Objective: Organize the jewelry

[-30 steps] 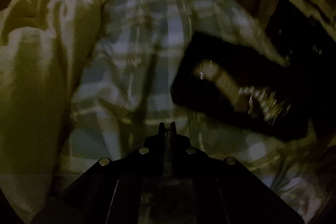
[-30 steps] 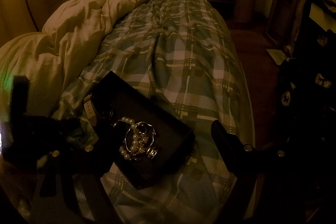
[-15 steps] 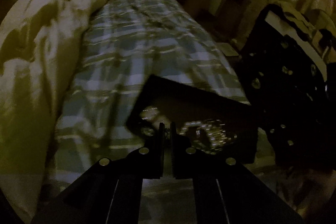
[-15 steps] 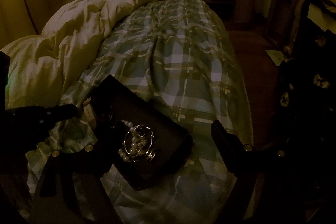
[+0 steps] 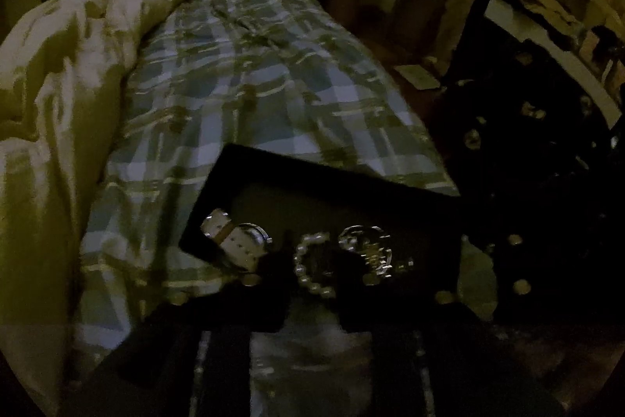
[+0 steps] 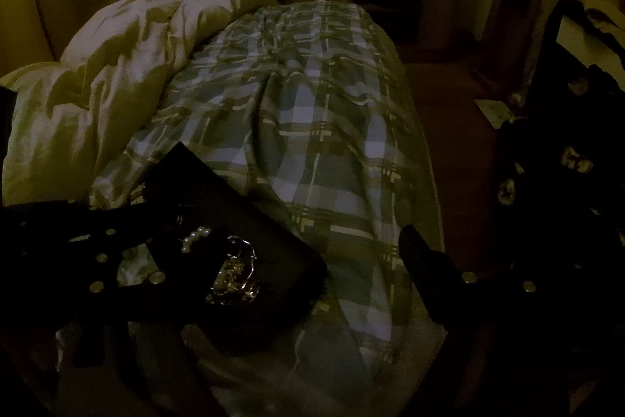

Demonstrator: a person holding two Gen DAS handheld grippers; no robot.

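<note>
A plaid bedspread (image 6: 312,127) covers the bed, a pale duvet (image 6: 117,65) bunched on its left. The black tray (image 5: 332,198) lies at the near end. Only the left view shows the watch (image 5: 238,245) beside the pearl bracelet (image 5: 308,268). Left tongs (image 5: 312,272) have just been opening over the pearls, gripping nothing. Right tongs (image 6: 281,253) gape wide, empty.

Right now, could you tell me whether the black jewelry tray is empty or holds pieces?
It holds pieces: a pearl bracelet, a watch and tangled metal jewelry lie inside the black jewelry tray.
</note>
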